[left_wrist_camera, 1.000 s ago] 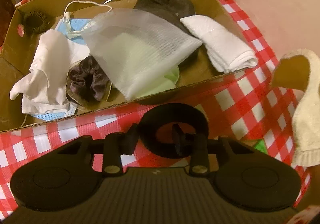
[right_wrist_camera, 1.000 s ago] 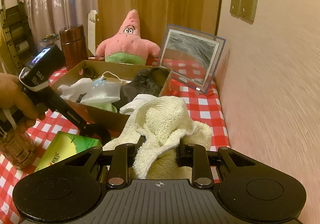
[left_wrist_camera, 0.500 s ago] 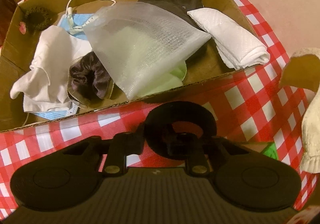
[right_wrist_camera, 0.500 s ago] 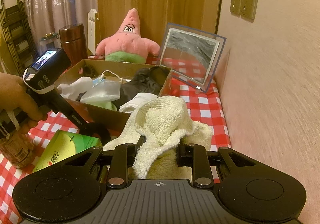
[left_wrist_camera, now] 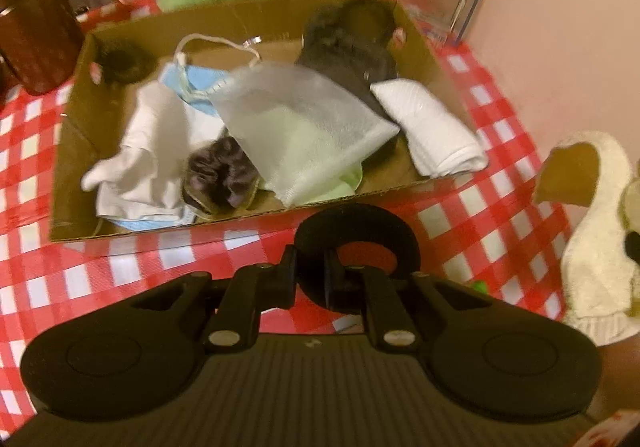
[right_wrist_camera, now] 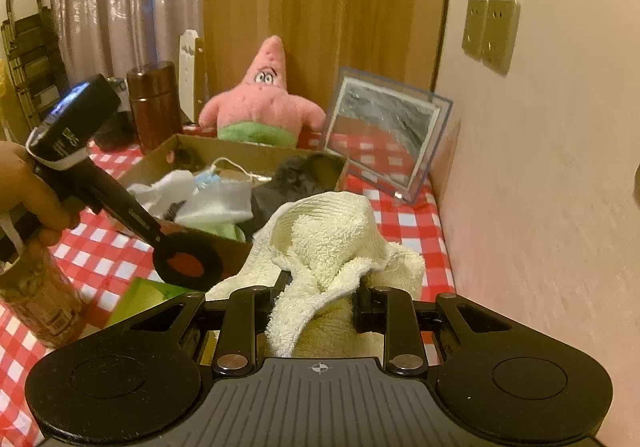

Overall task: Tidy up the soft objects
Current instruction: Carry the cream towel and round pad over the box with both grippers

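Note:
My left gripper (left_wrist_camera: 310, 267) pinches one side of a black ring (left_wrist_camera: 360, 223) and holds it above the checked cloth; its jaws are still closing on the ring's rim. From the right wrist view the ring (right_wrist_camera: 192, 241) hangs off that gripper (right_wrist_camera: 158, 237) just in front of the cardboard box (right_wrist_camera: 160, 159). My right gripper (right_wrist_camera: 320, 289) is shut on a cream towel (right_wrist_camera: 324, 231), bunched up between its fingers. The box (left_wrist_camera: 160, 225) holds a mesh bag (left_wrist_camera: 304, 127), a folded white cloth (left_wrist_camera: 432, 127), a dark scrunchie (left_wrist_camera: 220, 175), a blue mask (left_wrist_camera: 200, 83) and black fabric (left_wrist_camera: 344, 51).
A pink plush star (right_wrist_camera: 264, 103) and a framed mirror (right_wrist_camera: 384, 135) stand behind the box. A brown flask (right_wrist_camera: 154, 103) is at the back left, a green carton (right_wrist_camera: 140, 299) and a jar (right_wrist_camera: 36, 295) at the near left. The wall runs along the right.
The left gripper's jaws closed onto the black ring and lifted it off the cloth; the box now looks farther away. The right gripper and towel stayed put.

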Action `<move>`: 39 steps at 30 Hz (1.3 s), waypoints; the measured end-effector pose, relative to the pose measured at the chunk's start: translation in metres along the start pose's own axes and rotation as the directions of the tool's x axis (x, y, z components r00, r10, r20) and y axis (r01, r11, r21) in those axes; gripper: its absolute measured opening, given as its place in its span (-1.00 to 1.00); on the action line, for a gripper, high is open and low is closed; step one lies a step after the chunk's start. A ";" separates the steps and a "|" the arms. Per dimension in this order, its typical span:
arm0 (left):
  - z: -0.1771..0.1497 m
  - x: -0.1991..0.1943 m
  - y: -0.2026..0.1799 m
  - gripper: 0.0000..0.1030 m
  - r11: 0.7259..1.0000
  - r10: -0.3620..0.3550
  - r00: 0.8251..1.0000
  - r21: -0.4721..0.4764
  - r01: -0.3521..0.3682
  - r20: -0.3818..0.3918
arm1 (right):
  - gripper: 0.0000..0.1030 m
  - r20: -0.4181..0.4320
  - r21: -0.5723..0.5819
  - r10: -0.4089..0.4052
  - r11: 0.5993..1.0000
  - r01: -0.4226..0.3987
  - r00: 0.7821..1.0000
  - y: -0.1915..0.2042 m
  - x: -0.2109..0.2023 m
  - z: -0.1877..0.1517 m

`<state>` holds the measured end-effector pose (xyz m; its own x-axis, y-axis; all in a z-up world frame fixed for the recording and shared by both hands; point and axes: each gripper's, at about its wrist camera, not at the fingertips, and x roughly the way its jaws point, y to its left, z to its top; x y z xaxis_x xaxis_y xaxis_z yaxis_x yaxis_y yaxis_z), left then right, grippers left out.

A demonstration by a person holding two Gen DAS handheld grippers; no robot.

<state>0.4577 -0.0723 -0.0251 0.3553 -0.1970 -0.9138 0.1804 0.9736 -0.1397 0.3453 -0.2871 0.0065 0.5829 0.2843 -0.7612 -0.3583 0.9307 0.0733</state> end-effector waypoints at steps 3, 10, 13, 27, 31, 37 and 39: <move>-0.005 -0.027 0.005 -0.78 1.000 -0.003 0.999 -0.008 0.003 0.040 | -0.48 0.009 -0.007 0.000 1.000 0.000 1.000 0.007 -0.009 0.007; -0.021 -0.091 0.010 -0.78 1.000 -0.013 0.991 -0.005 0.014 0.137 | -0.48 0.022 -0.005 0.018 1.000 -0.018 1.000 0.031 -0.029 0.020; -0.033 -0.119 0.014 -0.78 1.000 -0.007 0.983 0.002 0.006 0.182 | -0.48 0.026 -0.004 0.023 1.000 -0.023 0.999 0.045 -0.039 0.023; -0.090 -0.203 0.031 -0.78 0.998 0.043 0.946 0.032 -0.057 0.321 | -0.48 0.036 0.005 0.066 0.998 -0.066 0.997 0.097 -0.071 0.027; -0.097 -0.212 0.034 -0.78 0.996 0.058 0.938 0.038 -0.076 0.341 | -0.48 0.034 0.002 0.067 0.998 -0.067 0.997 0.105 -0.074 0.028; -0.104 -0.216 0.036 -0.78 0.995 0.067 0.933 0.048 -0.089 0.353 | -0.48 0.026 -0.002 0.057 0.998 -0.057 0.998 0.110 -0.076 0.029; -0.104 -0.216 0.036 -0.78 0.994 0.068 0.932 0.052 -0.092 0.355 | -0.48 0.027 -0.005 0.054 0.999 -0.054 0.998 0.110 -0.077 0.029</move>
<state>0.2923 0.0170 0.1275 0.6692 -0.1587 -0.7259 0.1942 0.9803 -0.0353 0.2822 -0.2001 0.0921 0.5822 0.3402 -0.7384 -0.3926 0.9130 0.1111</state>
